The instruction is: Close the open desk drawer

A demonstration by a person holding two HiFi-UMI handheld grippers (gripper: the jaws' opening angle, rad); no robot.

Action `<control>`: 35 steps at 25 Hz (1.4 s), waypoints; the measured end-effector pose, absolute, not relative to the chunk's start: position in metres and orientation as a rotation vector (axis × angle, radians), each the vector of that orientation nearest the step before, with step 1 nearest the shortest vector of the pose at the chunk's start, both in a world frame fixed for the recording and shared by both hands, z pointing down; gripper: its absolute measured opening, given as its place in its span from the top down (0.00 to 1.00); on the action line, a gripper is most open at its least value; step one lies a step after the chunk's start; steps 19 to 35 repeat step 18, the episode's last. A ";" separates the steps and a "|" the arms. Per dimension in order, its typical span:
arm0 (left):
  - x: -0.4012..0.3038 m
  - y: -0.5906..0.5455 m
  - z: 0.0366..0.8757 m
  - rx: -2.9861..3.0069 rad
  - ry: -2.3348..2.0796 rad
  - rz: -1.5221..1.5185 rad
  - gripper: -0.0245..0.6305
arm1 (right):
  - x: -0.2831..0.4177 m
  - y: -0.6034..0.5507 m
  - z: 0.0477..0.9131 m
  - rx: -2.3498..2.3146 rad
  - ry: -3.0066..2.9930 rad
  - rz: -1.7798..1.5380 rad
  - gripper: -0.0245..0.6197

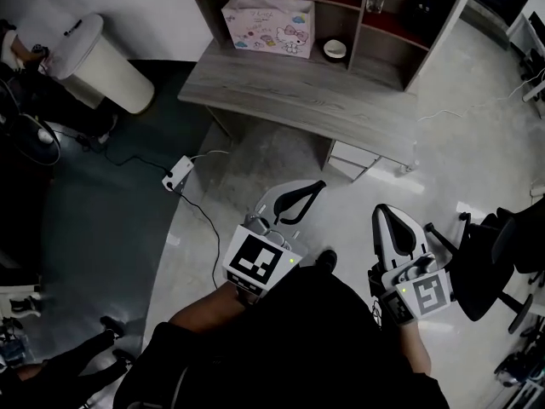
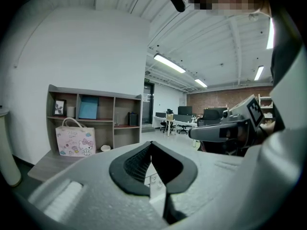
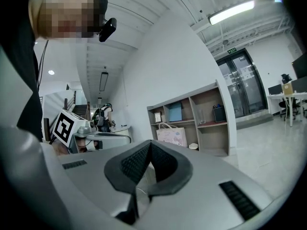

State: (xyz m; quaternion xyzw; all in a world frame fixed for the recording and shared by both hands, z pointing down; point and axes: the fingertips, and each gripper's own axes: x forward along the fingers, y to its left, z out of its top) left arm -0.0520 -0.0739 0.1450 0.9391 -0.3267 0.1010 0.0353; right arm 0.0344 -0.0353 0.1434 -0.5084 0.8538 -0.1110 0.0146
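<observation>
Drawer (image 1: 352, 161) shows under the desk's (image 1: 298, 92) front edge; short of the desk, your left gripper (image 1: 317, 186) and right gripper (image 1: 381, 212) are both clenched, empty.

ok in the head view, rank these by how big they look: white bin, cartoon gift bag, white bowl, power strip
1. white bin
2. gift bag
3. power strip and white bowl: too alike to rank, and the bowl sits farther from the camera

The head view looked steeply down from above the person, with the desk (image 1: 298, 100) well off in the upper centre. Both gripper views looked roughly level along their jaws across the room, sharing the distant shelf unit (image 2: 113, 128) and pink bag (image 2: 75, 142).
</observation>
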 end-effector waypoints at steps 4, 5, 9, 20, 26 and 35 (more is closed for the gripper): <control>-0.048 -0.074 0.144 2.879 -0.975 0.267 0.95 | 0.035 -0.039 0.144 -1.596 2.652 -0.339 0.95; -0.047 -0.074 0.145 2.884 -0.969 0.276 0.95 | 0.035 -0.039 0.144 -1.599 2.651 -0.339 0.95; -0.045 -0.074 0.146 2.885 -0.958 0.277 0.95 | 0.034 -0.038 0.141 -1.603 2.661 -0.325 0.95; -0.053 -0.077 0.158 2.878 -0.957 0.300 0.95 | 0.029 -0.039 0.146 -1.604 2.673 -0.336 0.95; -0.053 -0.077 0.158 2.878 -0.957 0.300 0.95 | 0.029 -0.039 0.146 -1.604 2.673 -0.336 0.95; -0.053 -0.077 0.158 2.878 -0.957 0.300 0.95 | 0.029 -0.039 0.146 -1.604 2.673 -0.336 0.95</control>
